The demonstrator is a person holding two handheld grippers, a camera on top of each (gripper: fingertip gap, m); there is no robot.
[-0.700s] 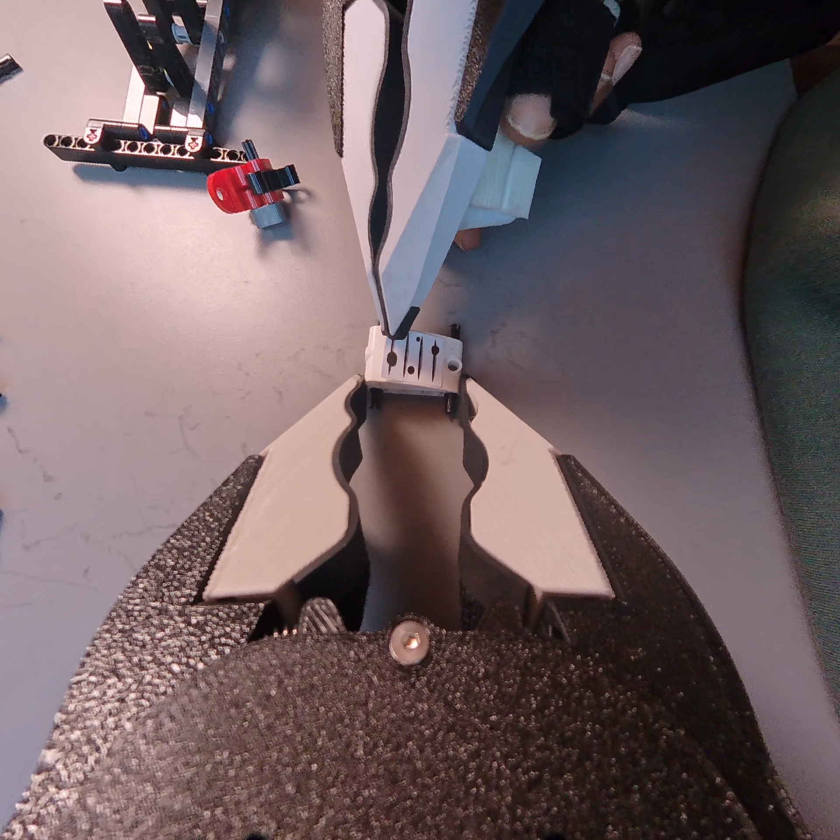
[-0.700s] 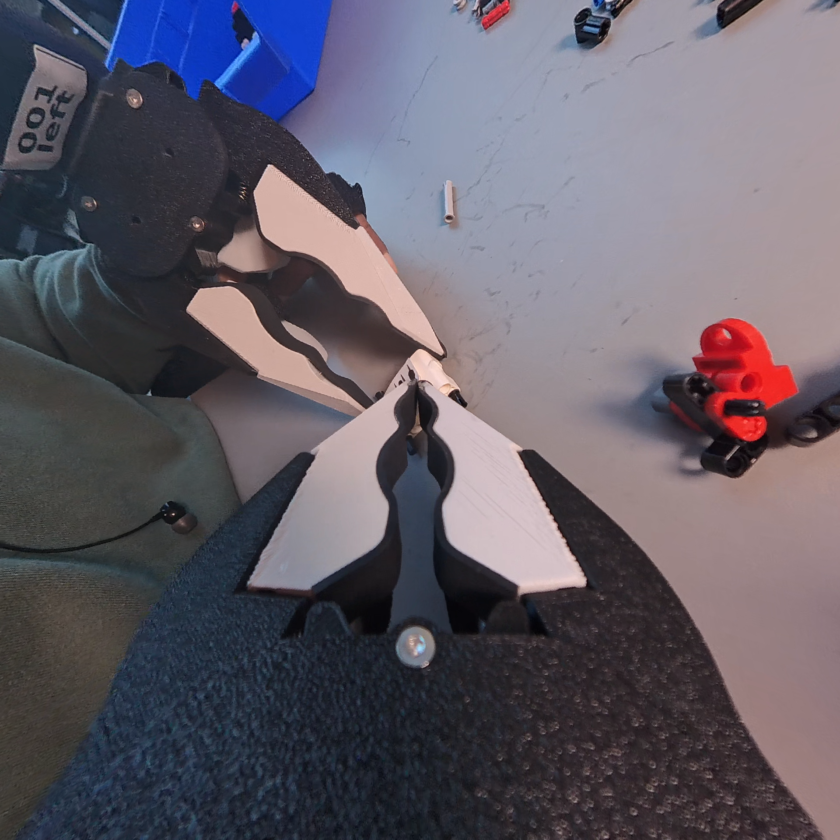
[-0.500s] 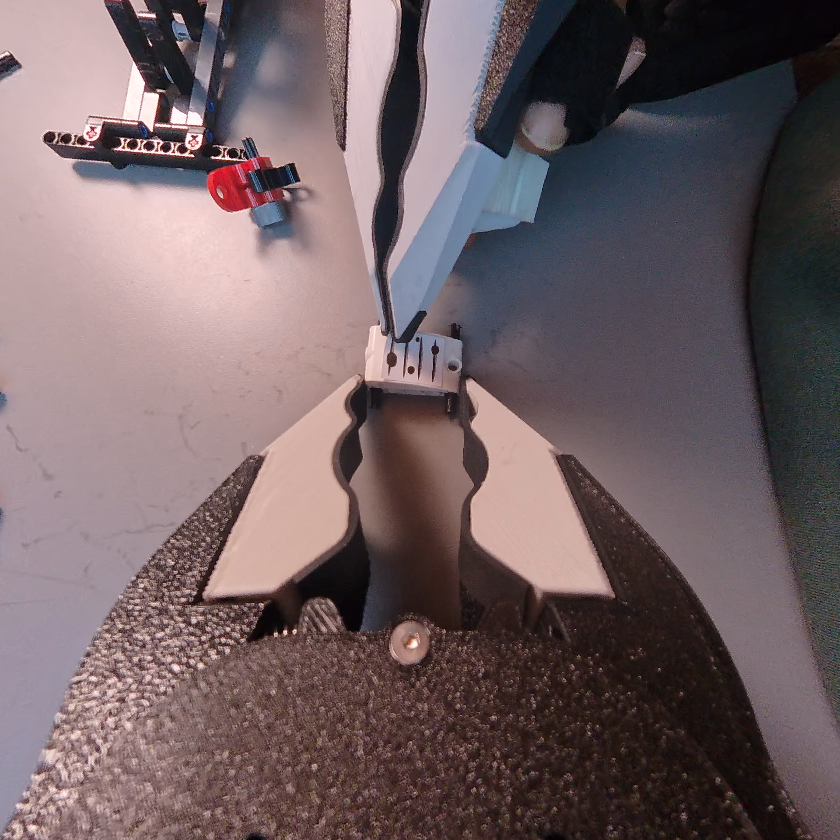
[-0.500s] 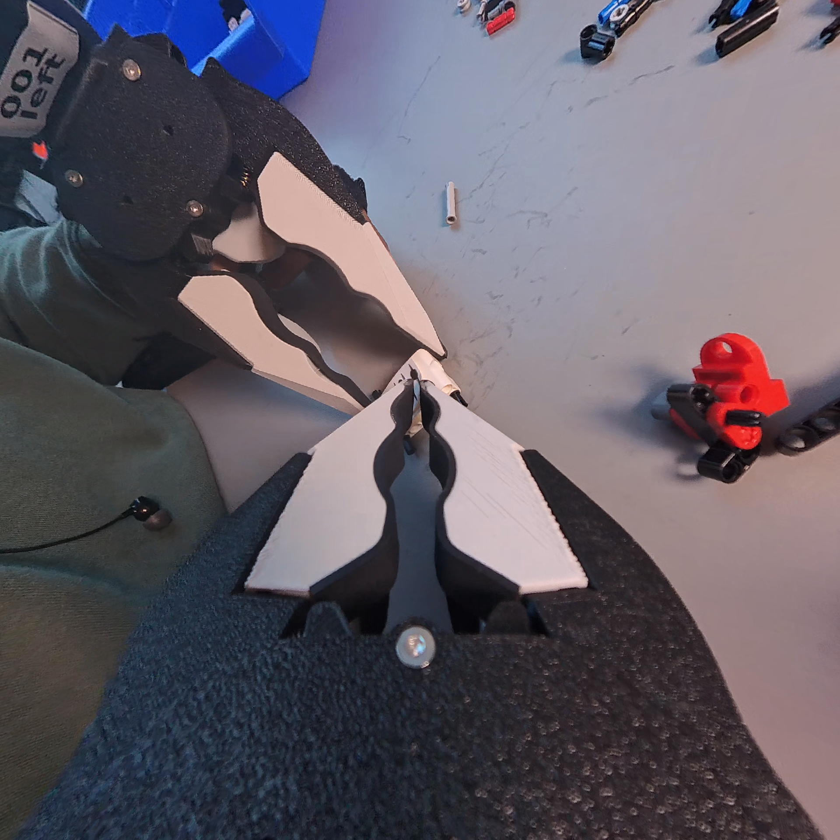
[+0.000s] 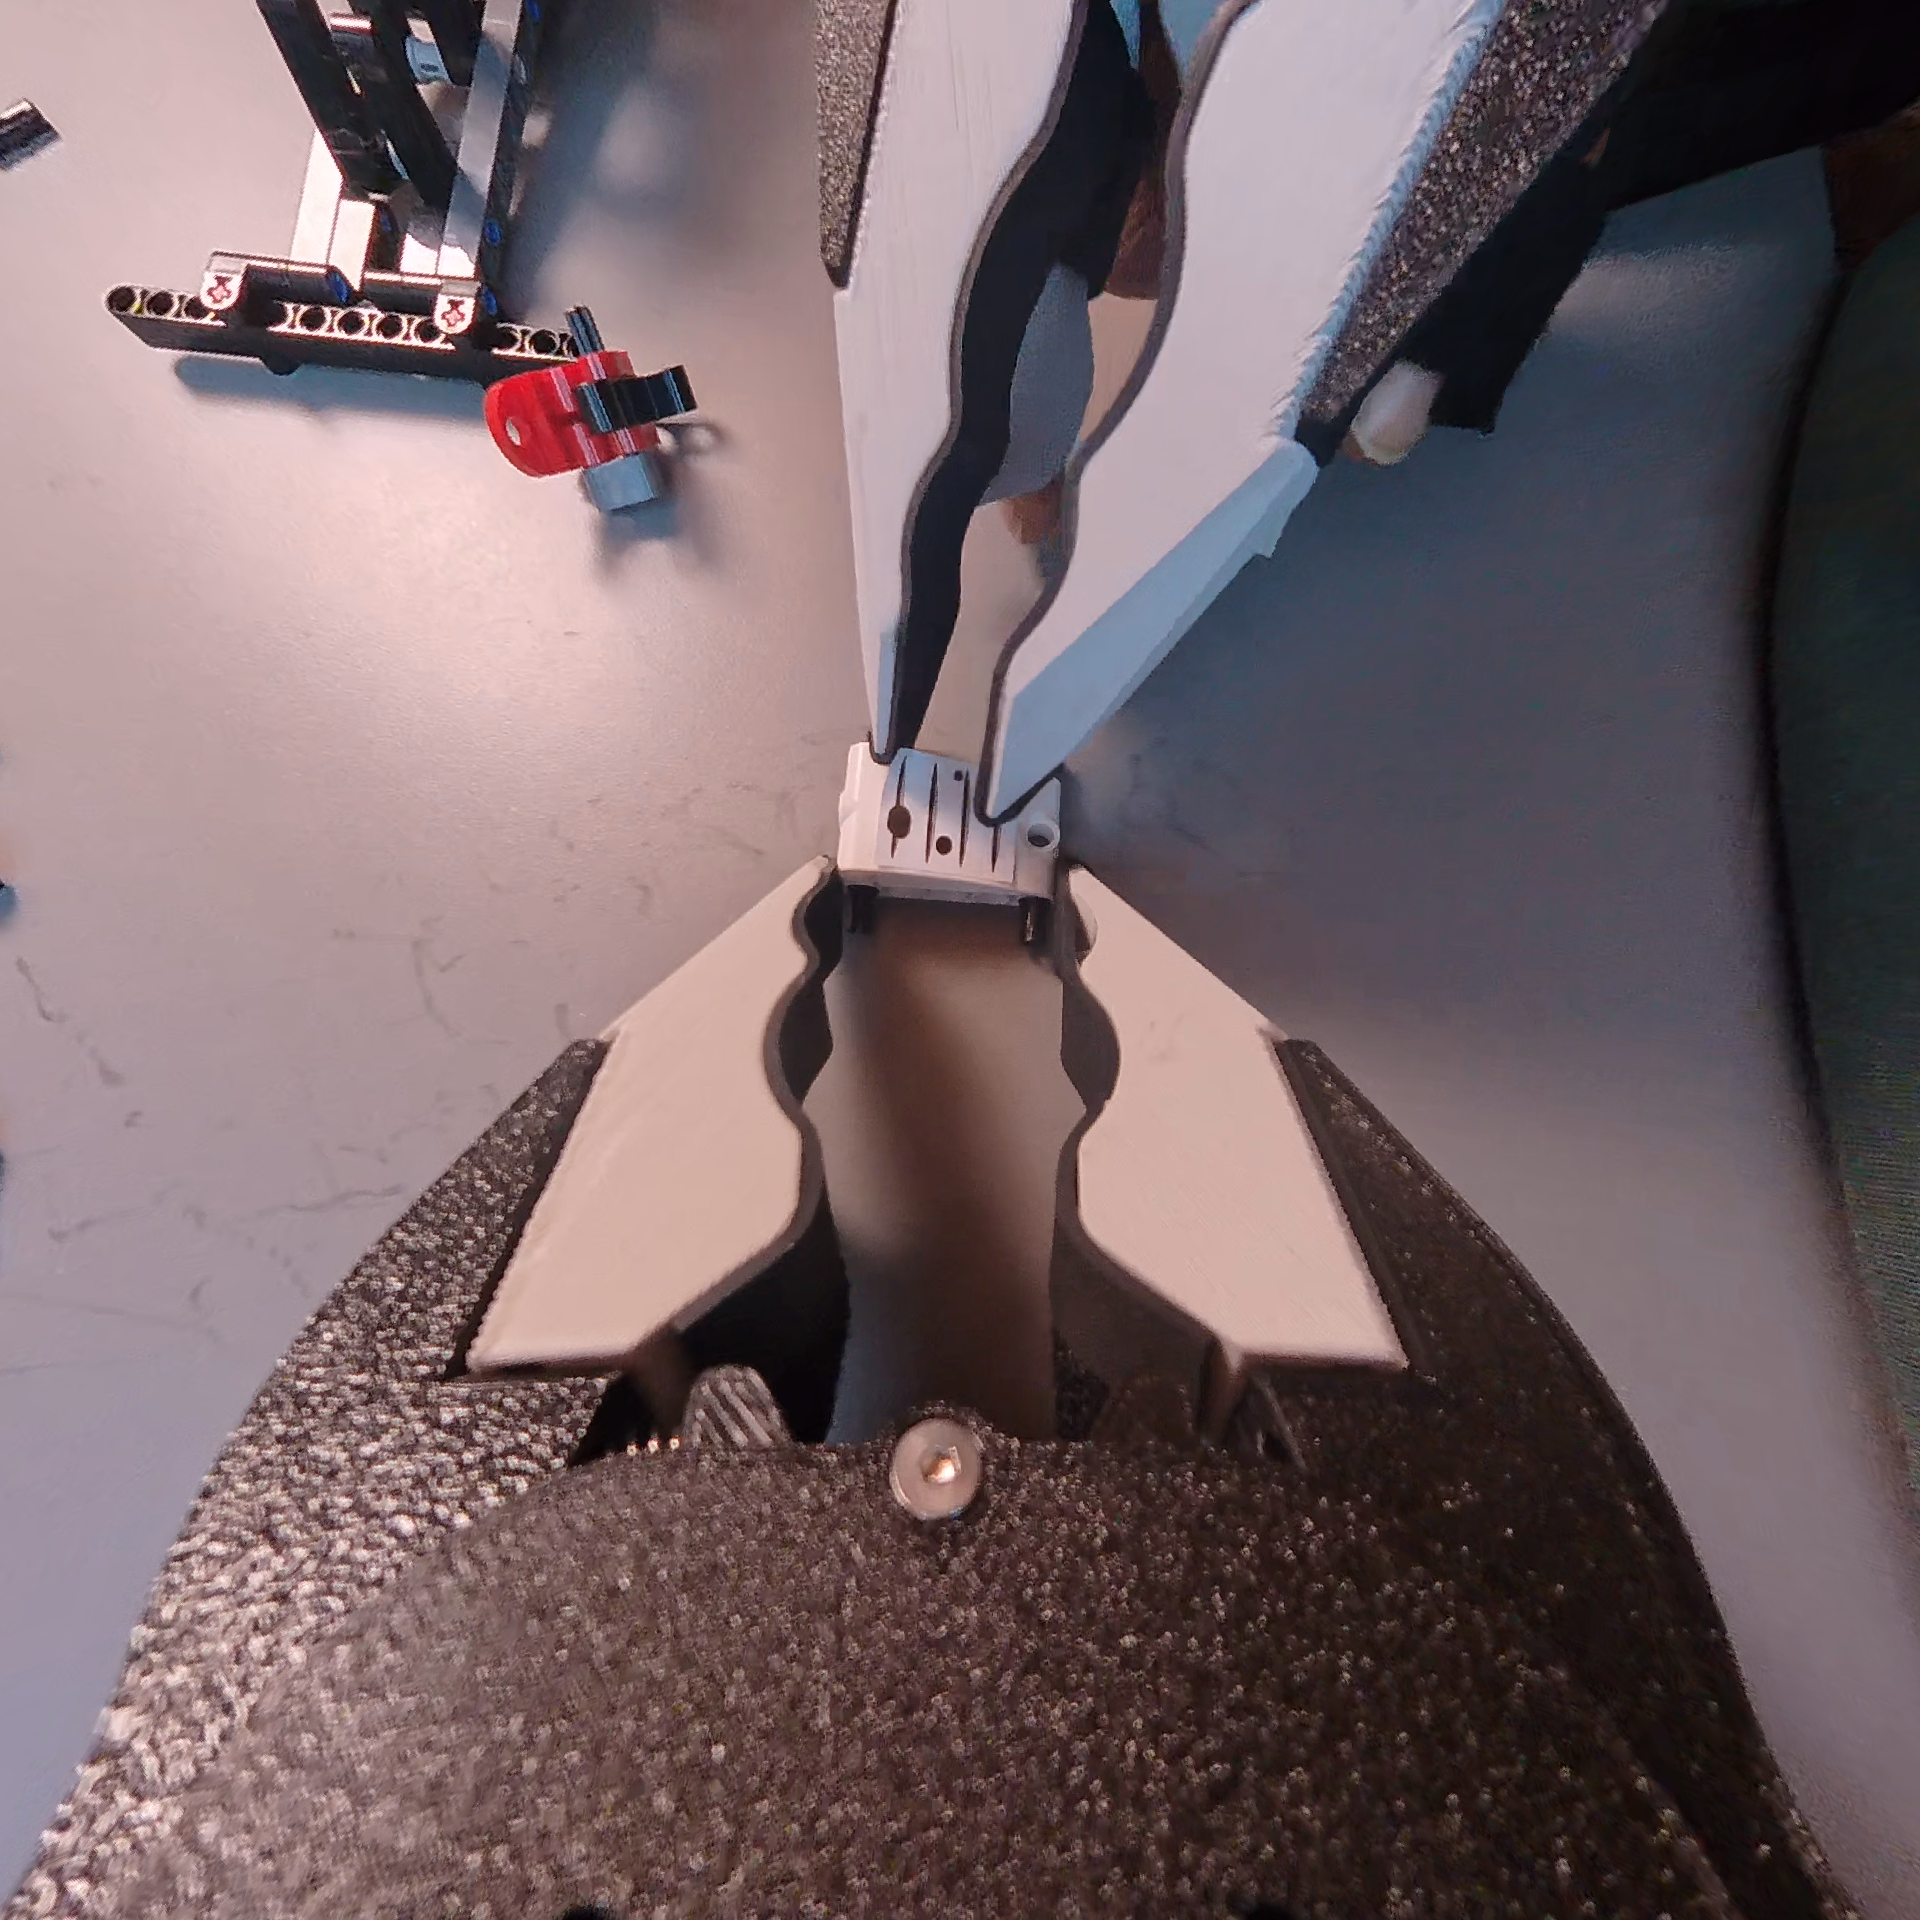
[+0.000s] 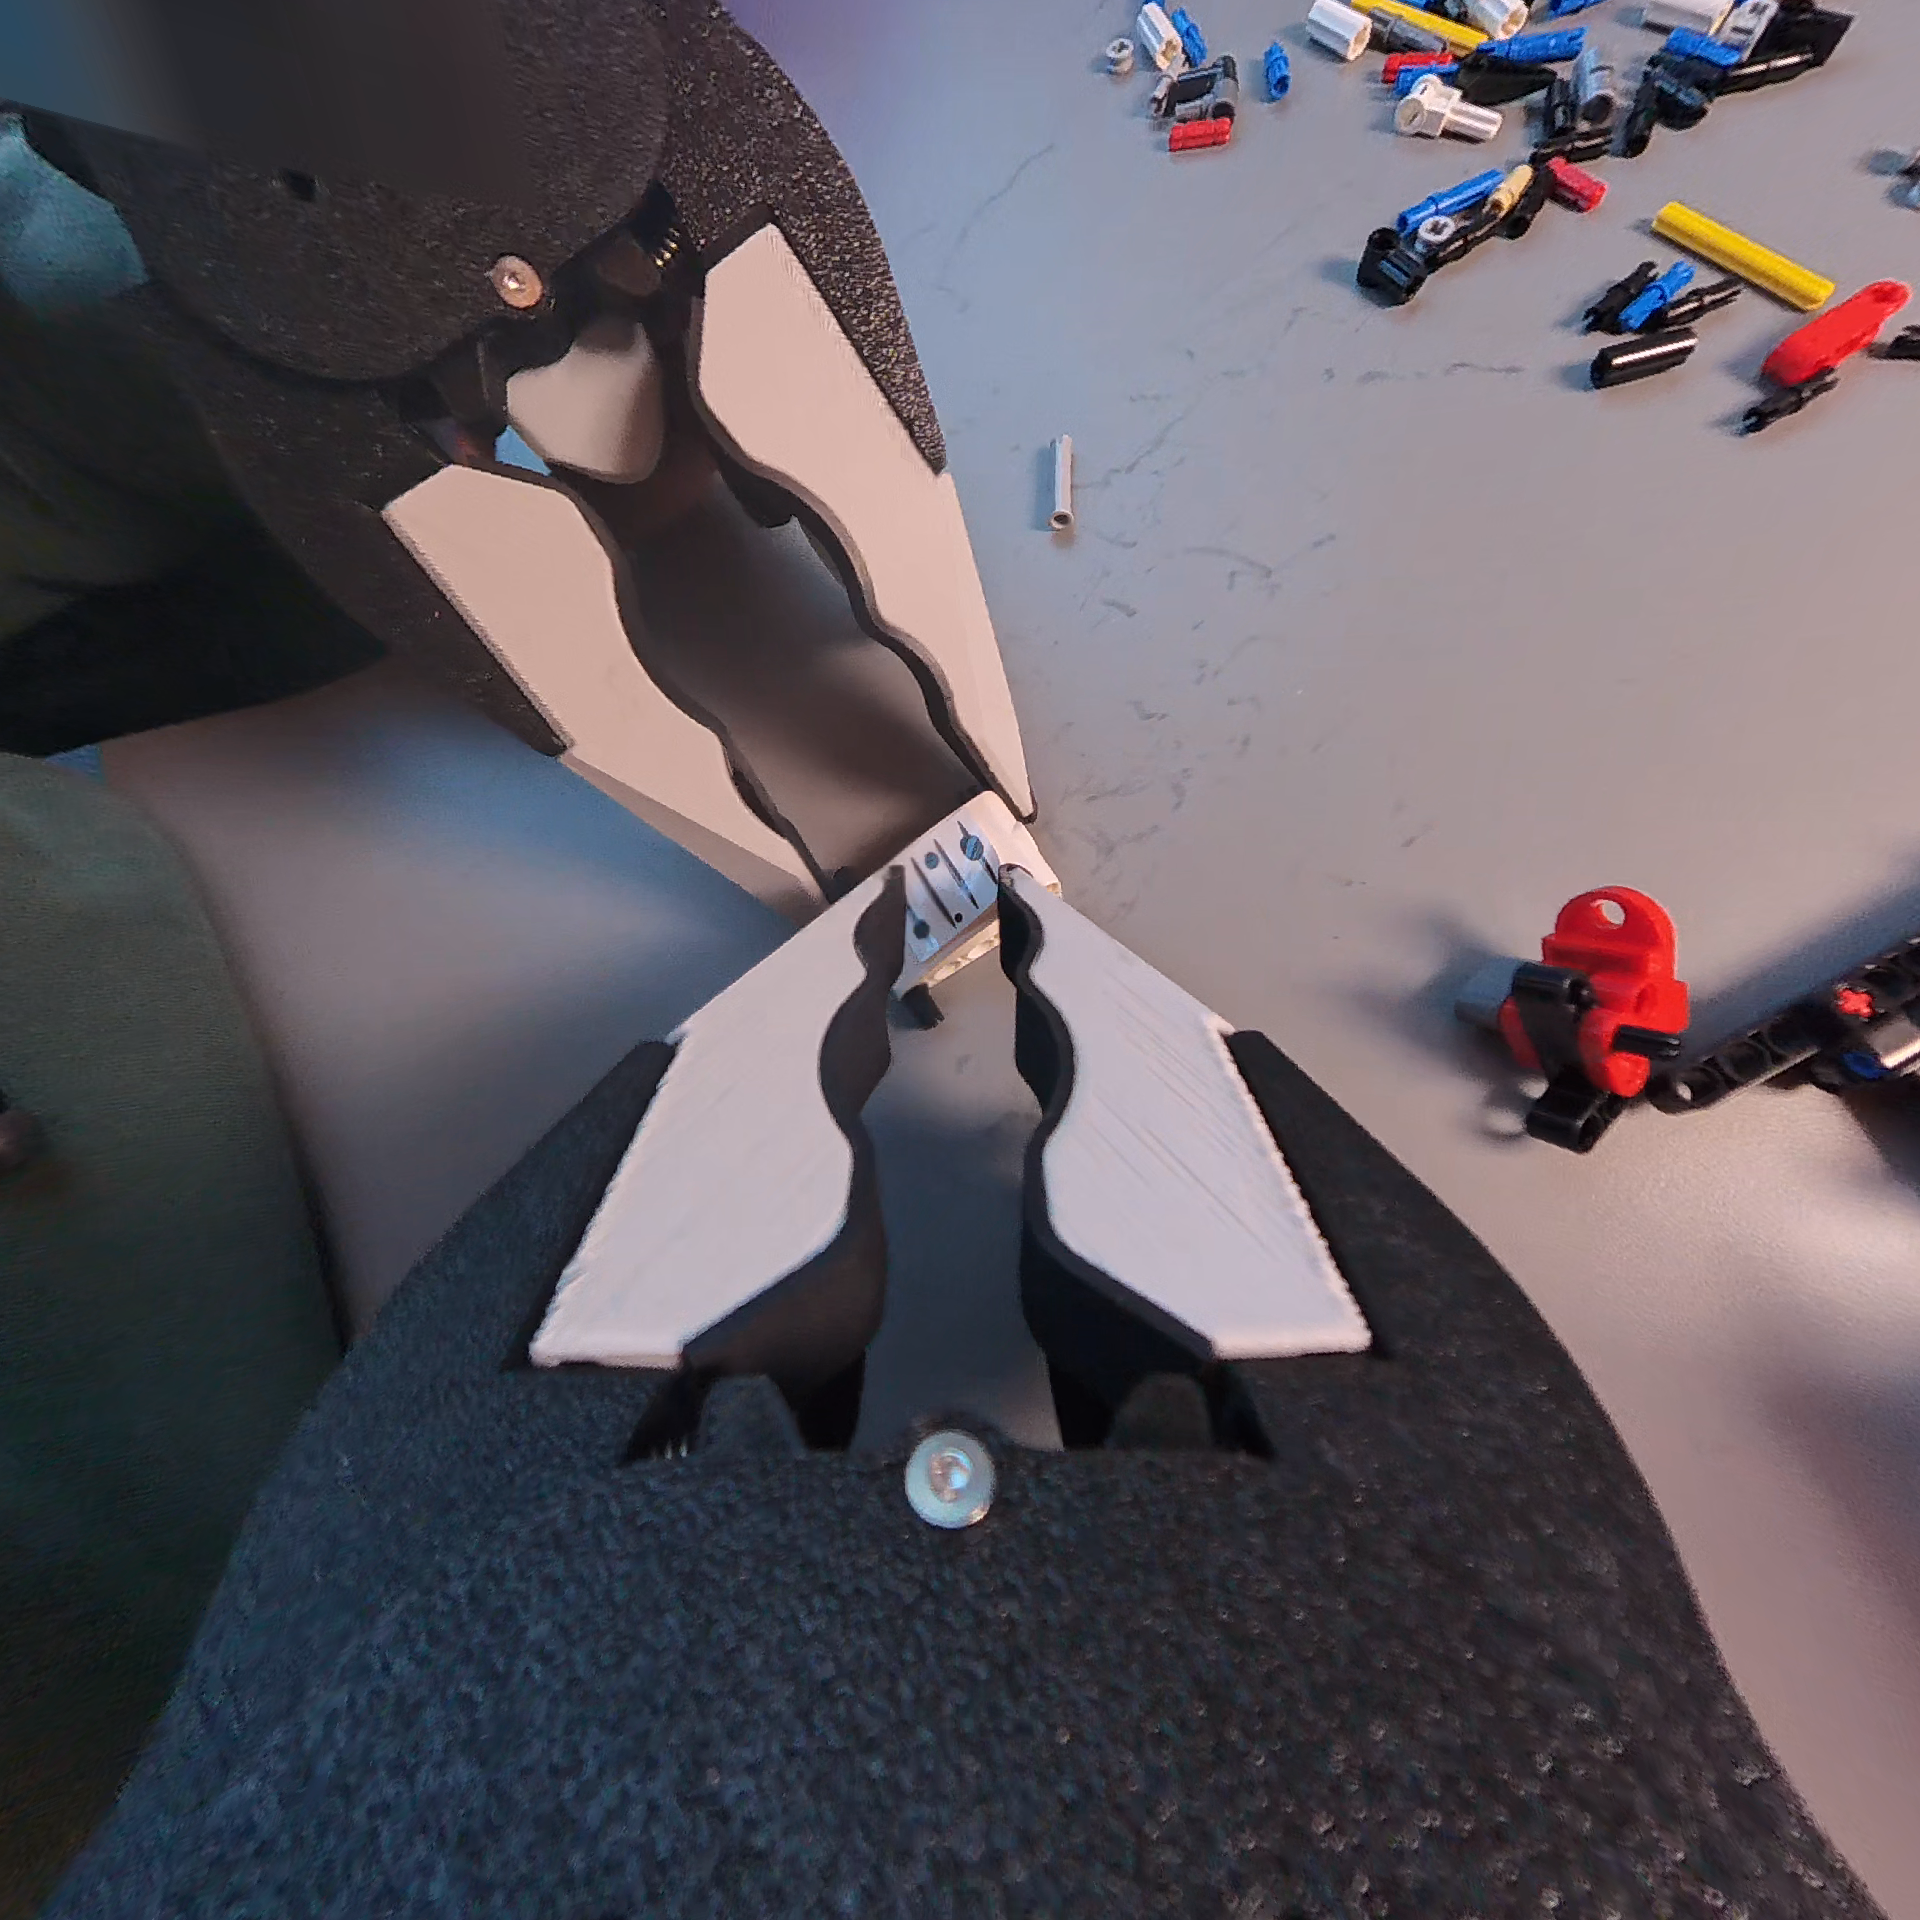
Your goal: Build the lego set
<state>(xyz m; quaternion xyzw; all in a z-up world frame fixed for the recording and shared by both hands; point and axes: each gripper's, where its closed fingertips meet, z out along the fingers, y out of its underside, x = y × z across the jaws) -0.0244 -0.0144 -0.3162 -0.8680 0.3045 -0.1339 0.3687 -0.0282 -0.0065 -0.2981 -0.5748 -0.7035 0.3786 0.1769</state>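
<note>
Near the bench's (image 5: 312, 935) edge closest to the person, left gripper (image 5: 951, 894) fingers clamp a small white slotted piece (image 5: 951, 826) by its sides, held just above the surface. Right gripper (image 6: 945, 904) fingers stand narrowly apart, tips resting on the piece's top face, gripping nothing.

Risks, as I judge them:
- grip is at the very fingertips; a downward push could pivot or pop the piece out;
- black pins under it may be knocked askew;
- a slip sends it off the near edge.

Black frame assembly (image 5: 364, 270) and red connector cluster (image 6: 1590, 997) lie well apart.
</note>
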